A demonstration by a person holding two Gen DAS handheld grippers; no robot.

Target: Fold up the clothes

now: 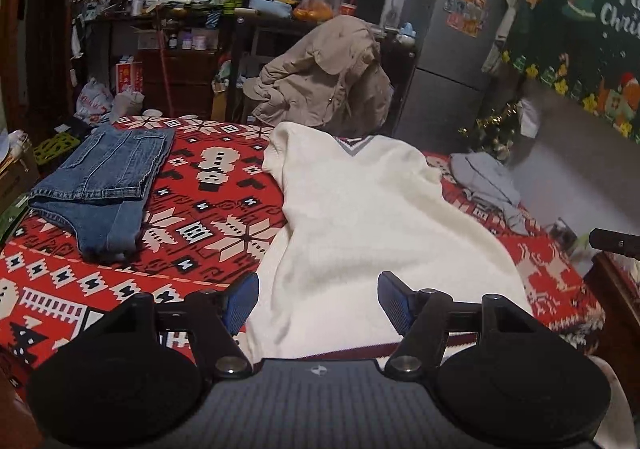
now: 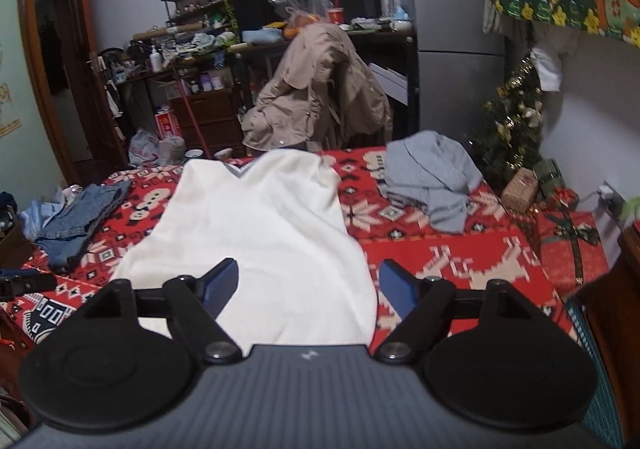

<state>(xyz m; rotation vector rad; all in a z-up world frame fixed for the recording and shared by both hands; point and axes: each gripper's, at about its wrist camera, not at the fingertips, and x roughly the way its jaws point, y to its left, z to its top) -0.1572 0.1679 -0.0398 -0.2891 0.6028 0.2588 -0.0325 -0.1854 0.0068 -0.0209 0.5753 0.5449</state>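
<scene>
A cream V-neck knit top [image 1: 372, 217] [image 2: 260, 233] lies lengthwise on the red patterned table cover [image 1: 208, 217] [image 2: 460, 249], collar at the far end, hem toward me. My left gripper [image 1: 318, 295] hovers above the near part of the top with its blue pads apart and nothing between them. My right gripper [image 2: 310, 283] hangs open over the top's near right edge, also gripping nothing. Folded blue jeans [image 1: 100, 185] [image 2: 76, 217] rest at the left. A crumpled grey garment [image 1: 488, 181] [image 2: 432, 177] sits at the far right.
A beige jacket [image 1: 328, 77] [image 2: 316, 89] is draped over a chair beyond the table. Cluttered shelves [image 1: 192, 1] and a grey fridge [image 1: 448, 41] stand behind. A small Christmas tree [image 2: 516, 121] and wrapped gifts [image 2: 568, 241] crowd the right side.
</scene>
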